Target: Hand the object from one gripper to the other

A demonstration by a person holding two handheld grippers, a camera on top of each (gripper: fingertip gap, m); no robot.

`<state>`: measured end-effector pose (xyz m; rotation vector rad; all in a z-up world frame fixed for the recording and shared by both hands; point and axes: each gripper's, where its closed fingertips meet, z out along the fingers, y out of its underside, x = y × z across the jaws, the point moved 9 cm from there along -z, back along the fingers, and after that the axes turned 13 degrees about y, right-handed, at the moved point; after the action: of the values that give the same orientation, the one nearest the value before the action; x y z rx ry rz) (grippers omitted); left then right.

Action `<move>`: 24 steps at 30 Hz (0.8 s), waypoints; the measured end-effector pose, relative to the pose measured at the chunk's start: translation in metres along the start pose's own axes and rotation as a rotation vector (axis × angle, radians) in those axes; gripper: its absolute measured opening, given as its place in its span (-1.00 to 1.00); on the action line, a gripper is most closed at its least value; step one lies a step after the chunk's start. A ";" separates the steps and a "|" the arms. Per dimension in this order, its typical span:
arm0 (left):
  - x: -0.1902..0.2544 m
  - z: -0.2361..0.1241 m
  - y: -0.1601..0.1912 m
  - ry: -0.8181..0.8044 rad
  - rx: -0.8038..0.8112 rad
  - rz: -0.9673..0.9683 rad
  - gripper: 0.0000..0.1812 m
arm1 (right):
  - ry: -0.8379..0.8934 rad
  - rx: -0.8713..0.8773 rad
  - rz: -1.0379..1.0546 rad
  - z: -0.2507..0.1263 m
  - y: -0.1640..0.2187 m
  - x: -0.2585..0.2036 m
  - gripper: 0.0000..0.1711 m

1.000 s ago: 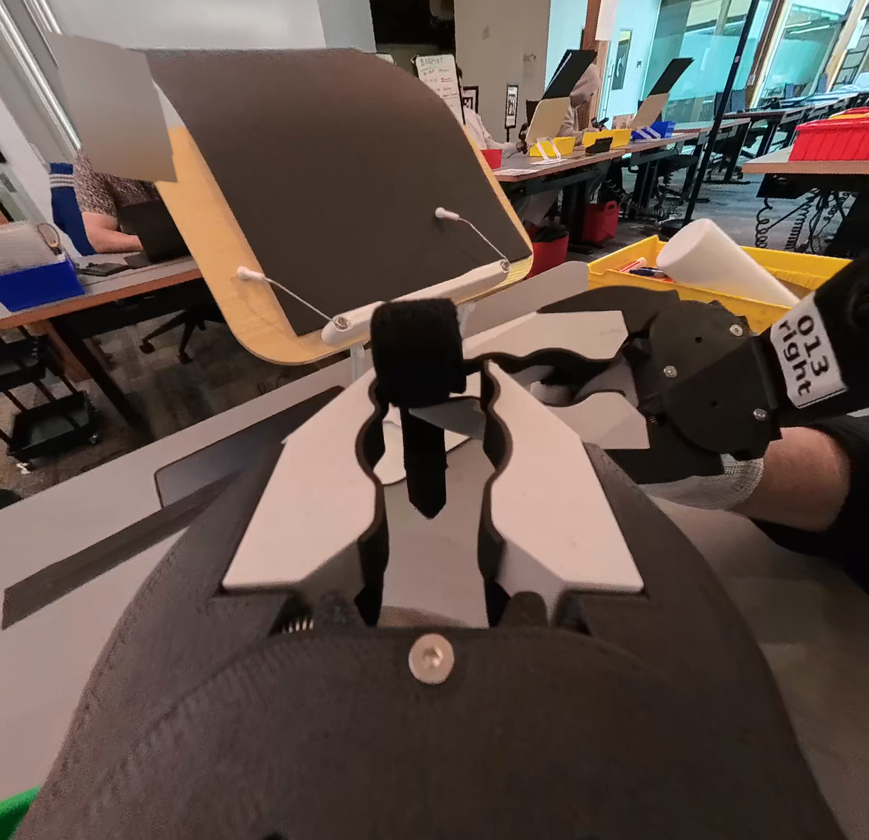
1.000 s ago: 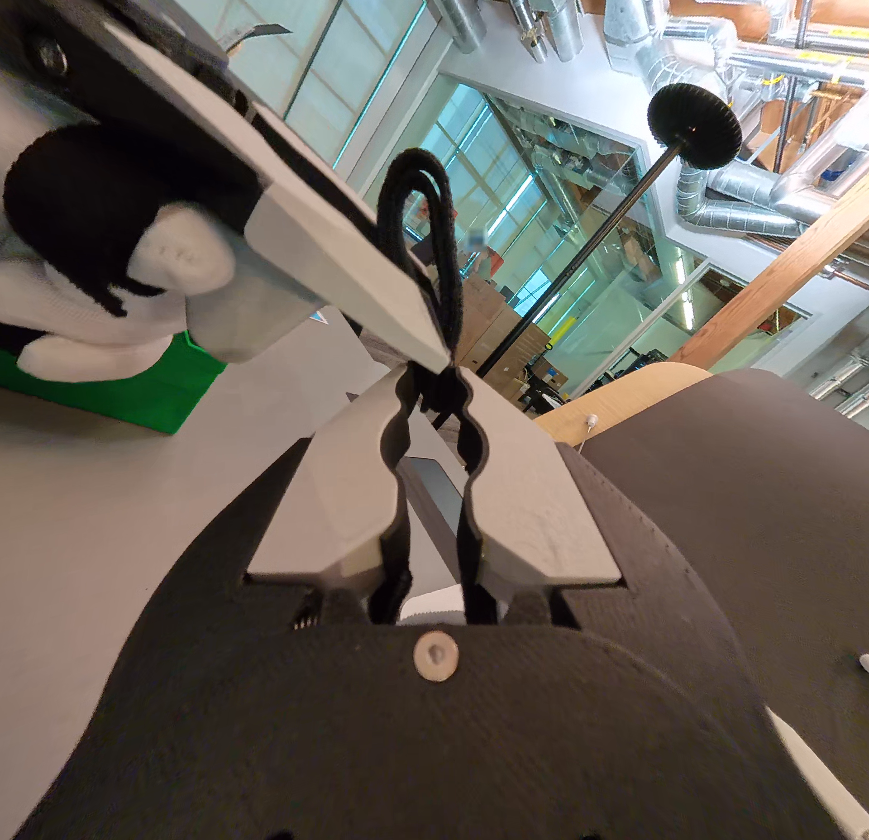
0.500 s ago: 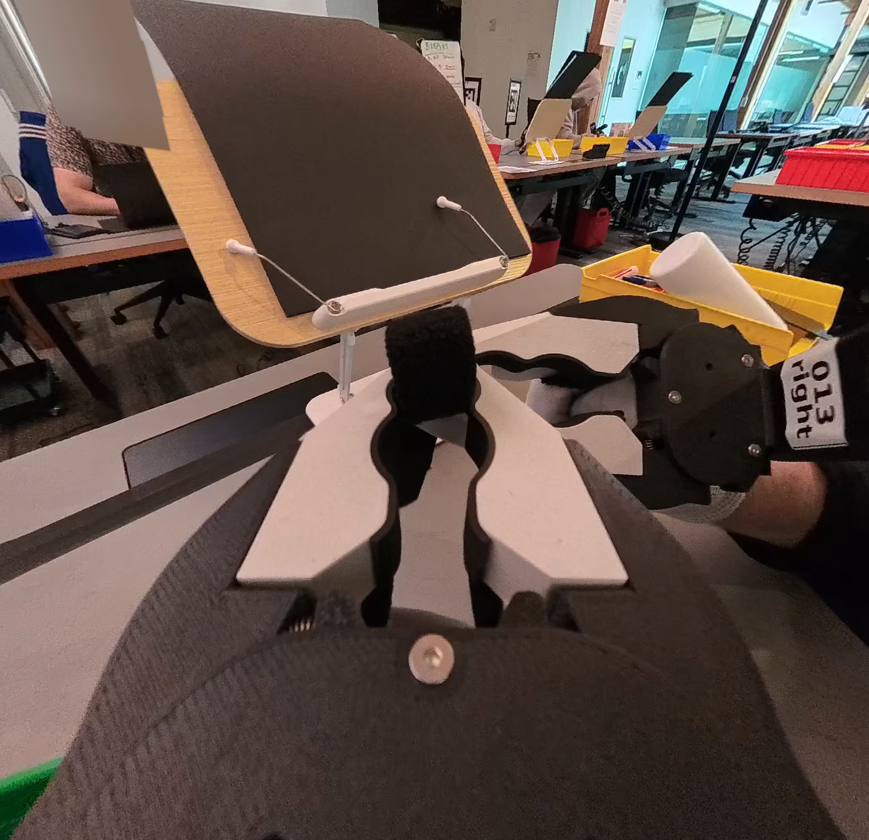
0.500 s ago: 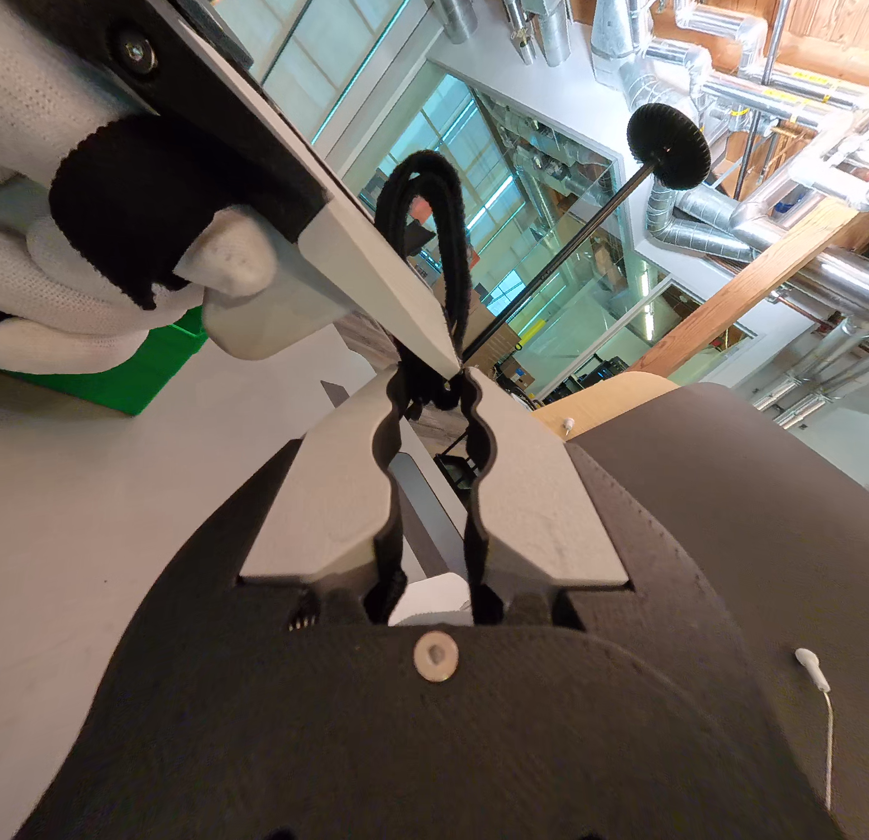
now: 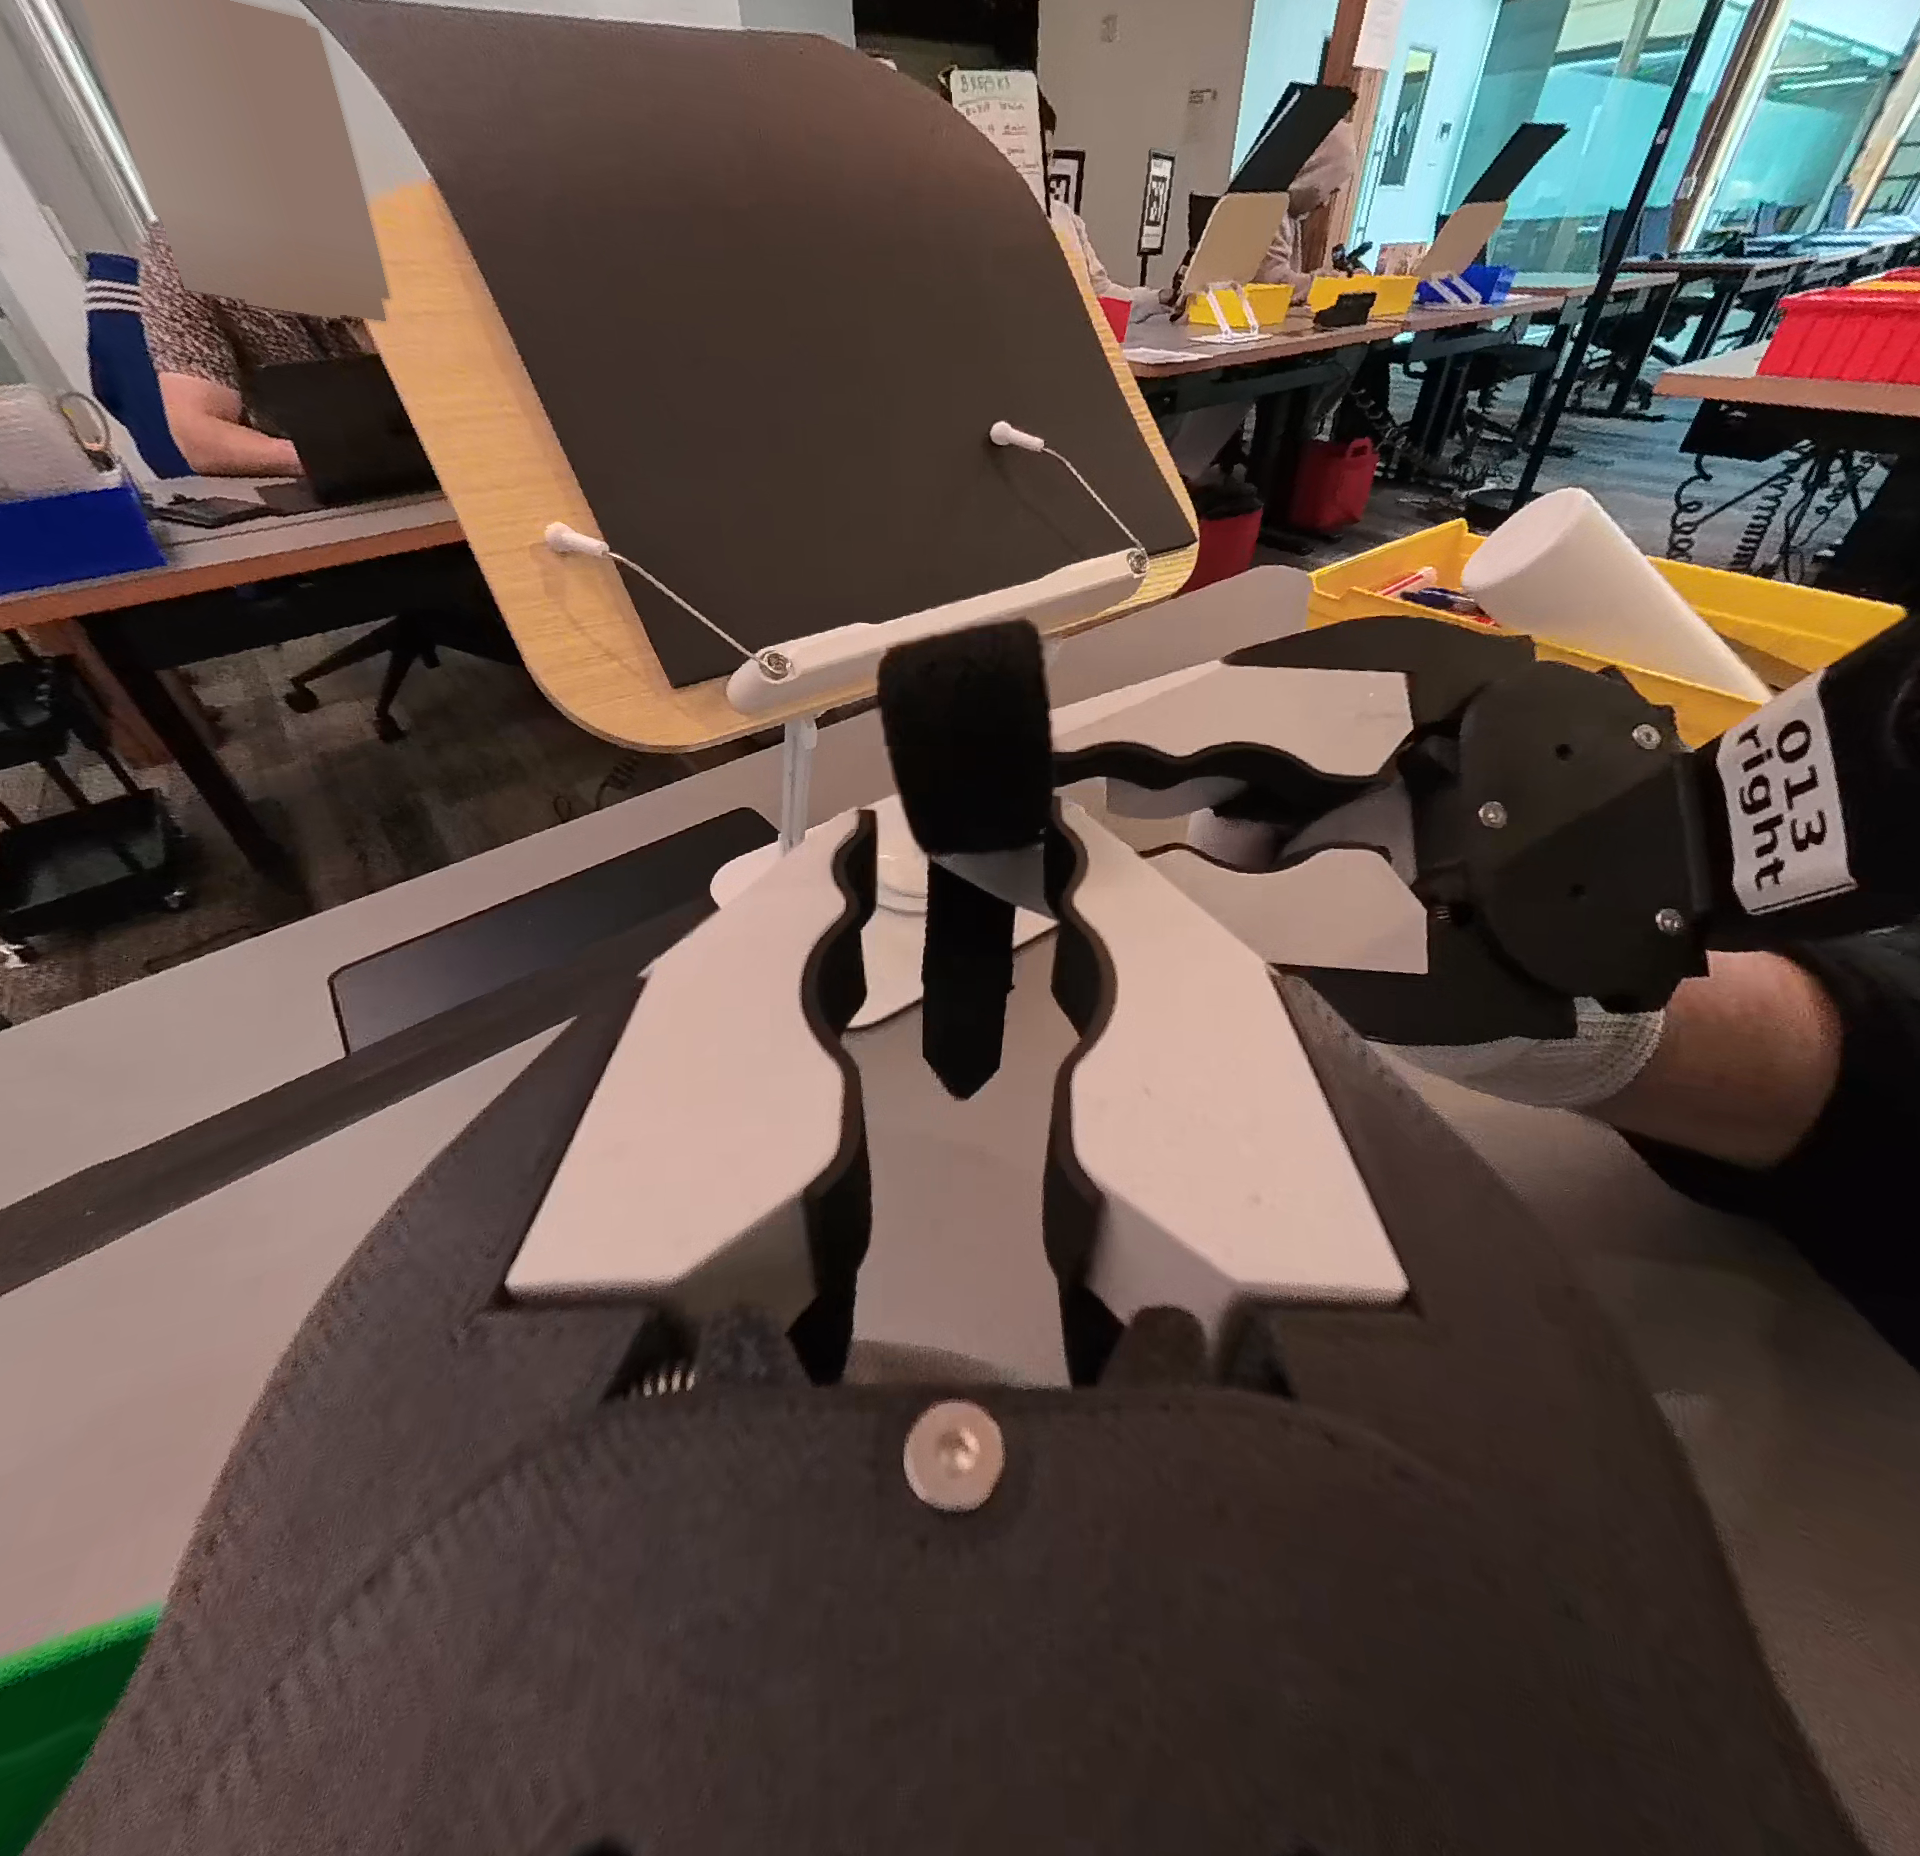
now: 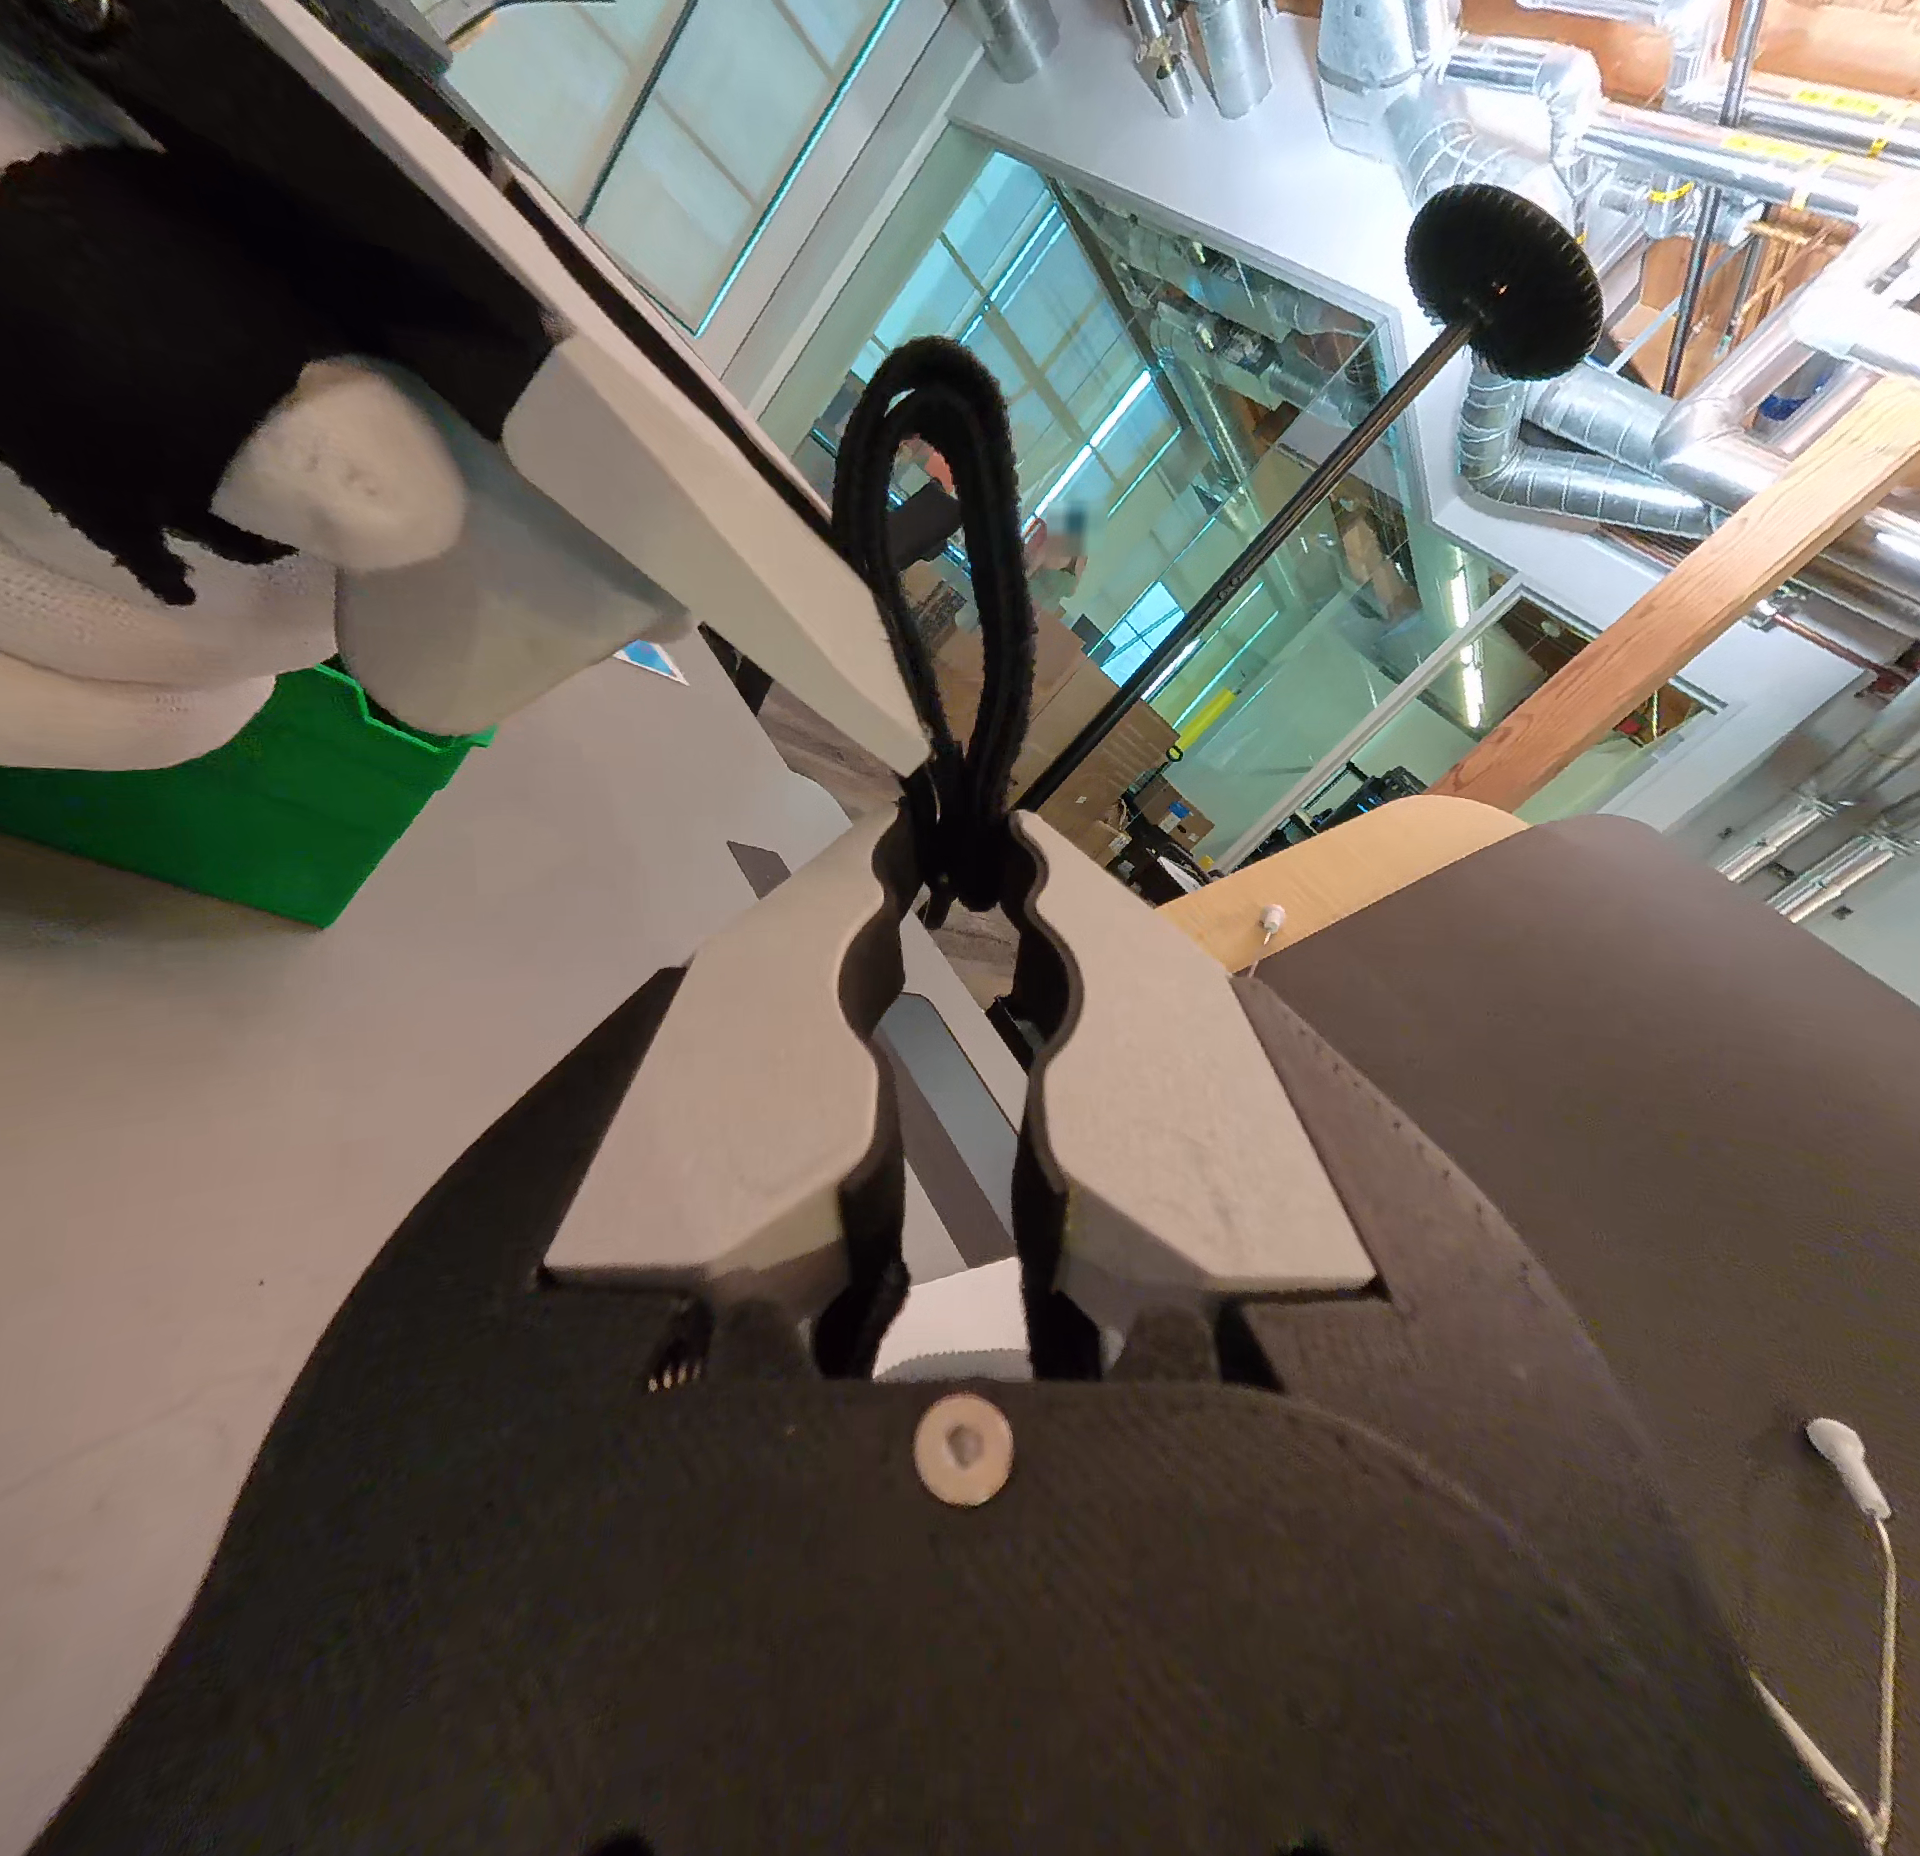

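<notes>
left gripper (image 5: 961, 902) reopened off black strap (image 5: 966, 767), strap tail dangling free

The black strap (image 6: 940, 601) is partly hidden behind the left hand-held gripper (image 6: 914, 757).

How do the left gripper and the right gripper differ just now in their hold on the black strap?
The left gripper's fingers stand apart, with the black strap hanging between them; the right gripper's fingers are shut on the strap. The right gripper reaches in crosswise to the left gripper. Both have the same grey fingers with wavy black pads.
</notes>
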<state>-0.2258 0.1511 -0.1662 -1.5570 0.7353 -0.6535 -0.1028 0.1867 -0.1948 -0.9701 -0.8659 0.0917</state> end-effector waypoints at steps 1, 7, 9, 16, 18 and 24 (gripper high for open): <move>0.001 -0.001 -0.001 0.004 0.004 0.002 -0.71 | -0.004 0.001 -0.004 0.000 0.000 -0.001 -0.86; 0.004 -0.001 -0.005 0.010 0.013 0.031 -0.78 | -0.002 0.010 -0.013 -0.001 -0.001 -0.003 -0.84; 0.003 0.000 -0.005 0.020 0.007 0.014 -0.78 | -0.002 0.006 -0.010 -0.001 0.000 -0.002 -0.83; -0.001 -0.002 -0.006 0.054 -0.031 -0.008 -0.78 | -0.039 0.001 -0.006 -0.001 0.000 -0.003 -0.86; 0.000 -0.005 -0.010 0.059 -0.021 0.024 -0.73 | -0.096 -0.019 0.090 0.000 0.001 -0.002 -0.87; 0.000 -0.014 -0.013 0.121 0.013 0.017 -0.56 | -0.468 0.023 0.685 0.003 0.012 0.009 -0.86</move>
<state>-0.2349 0.1427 -0.1519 -1.5074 0.8319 -0.7440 -0.0954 0.2000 -0.1980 -1.2121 -0.9141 0.9417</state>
